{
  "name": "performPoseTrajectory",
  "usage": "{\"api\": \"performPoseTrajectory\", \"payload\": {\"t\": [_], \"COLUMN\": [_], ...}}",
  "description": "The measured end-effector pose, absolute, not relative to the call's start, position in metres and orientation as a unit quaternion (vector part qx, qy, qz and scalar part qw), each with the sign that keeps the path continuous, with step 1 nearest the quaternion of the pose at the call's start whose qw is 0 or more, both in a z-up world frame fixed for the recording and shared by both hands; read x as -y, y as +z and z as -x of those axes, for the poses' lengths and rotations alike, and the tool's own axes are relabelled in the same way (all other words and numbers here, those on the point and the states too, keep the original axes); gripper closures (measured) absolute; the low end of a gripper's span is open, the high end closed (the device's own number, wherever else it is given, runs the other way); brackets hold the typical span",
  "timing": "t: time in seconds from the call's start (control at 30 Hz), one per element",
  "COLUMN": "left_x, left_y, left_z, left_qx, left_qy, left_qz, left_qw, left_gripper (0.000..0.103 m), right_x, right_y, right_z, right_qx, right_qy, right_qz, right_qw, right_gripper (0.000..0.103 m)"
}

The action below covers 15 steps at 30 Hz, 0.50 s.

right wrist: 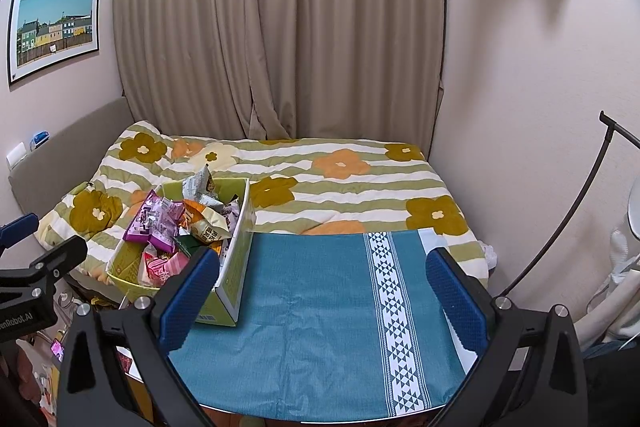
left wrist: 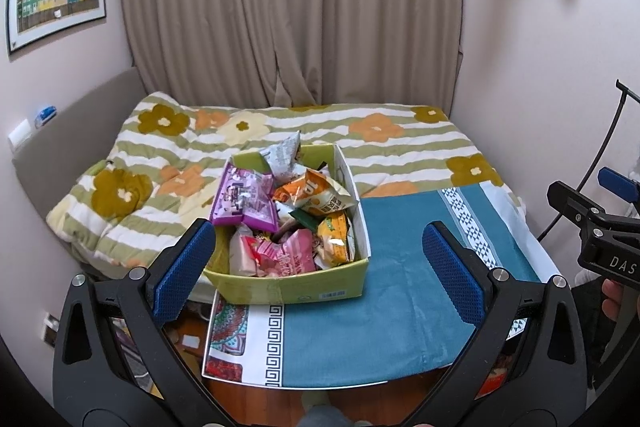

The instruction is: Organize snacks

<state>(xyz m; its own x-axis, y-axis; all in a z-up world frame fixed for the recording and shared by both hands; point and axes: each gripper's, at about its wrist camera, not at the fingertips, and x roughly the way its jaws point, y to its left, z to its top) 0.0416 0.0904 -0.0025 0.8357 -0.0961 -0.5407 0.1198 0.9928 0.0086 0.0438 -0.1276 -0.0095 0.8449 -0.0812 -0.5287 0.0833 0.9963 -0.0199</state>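
A yellow-green cardboard box [left wrist: 288, 287] full of snack packets stands on the left part of a table under a teal cloth [left wrist: 372, 323]. On top lie a purple packet [left wrist: 245, 201], an orange chip bag [left wrist: 316, 195], a pink packet [left wrist: 280, 259] and a grey packet [left wrist: 285, 155]. My left gripper [left wrist: 320, 267] is open and empty, held above and in front of the box. My right gripper [right wrist: 324, 291] is open and empty over the teal cloth [right wrist: 320, 307], to the right of the box [right wrist: 234, 279]. The purple packet [right wrist: 154, 223] shows there too.
A bed with a flowered striped quilt [left wrist: 380, 135] lies behind the table, with beige curtains [left wrist: 288, 7] beyond. A black lamp arm [right wrist: 560, 219] stands at the right wall. The right gripper's body [left wrist: 600, 235] shows at the left view's right edge. Clutter sits on the floor at the left [right wrist: 56, 347].
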Motion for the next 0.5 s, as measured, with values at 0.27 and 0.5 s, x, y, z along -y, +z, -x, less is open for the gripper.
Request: {"api": "performPoseTrajectory", "payload": {"t": [0.27, 0.5], "left_x": [-0.0923, -0.0931], "left_y": [-0.0012, -0.0015], "left_z": [-0.0412, -0.0407], "left_qx": [-0.28, -0.277], "left_qy": [-0.049, -0.042], "left_qz": [-0.021, -0.022], "left_qw": [0.958, 0.96], "left_gripper": [0.0, 0.0], "right_x": [0.1282, 0.1263], "right_y": [-0.0097, -0.0096], "right_z": [-0.0441, -0.0433], "right_qx": [-0.276, -0.275], "right_qy": [-0.041, -0.042], "right_qz": [-0.001, -0.001], "right_qw": [0.96, 0.961], "right_gripper": [0.0, 0.0]}}
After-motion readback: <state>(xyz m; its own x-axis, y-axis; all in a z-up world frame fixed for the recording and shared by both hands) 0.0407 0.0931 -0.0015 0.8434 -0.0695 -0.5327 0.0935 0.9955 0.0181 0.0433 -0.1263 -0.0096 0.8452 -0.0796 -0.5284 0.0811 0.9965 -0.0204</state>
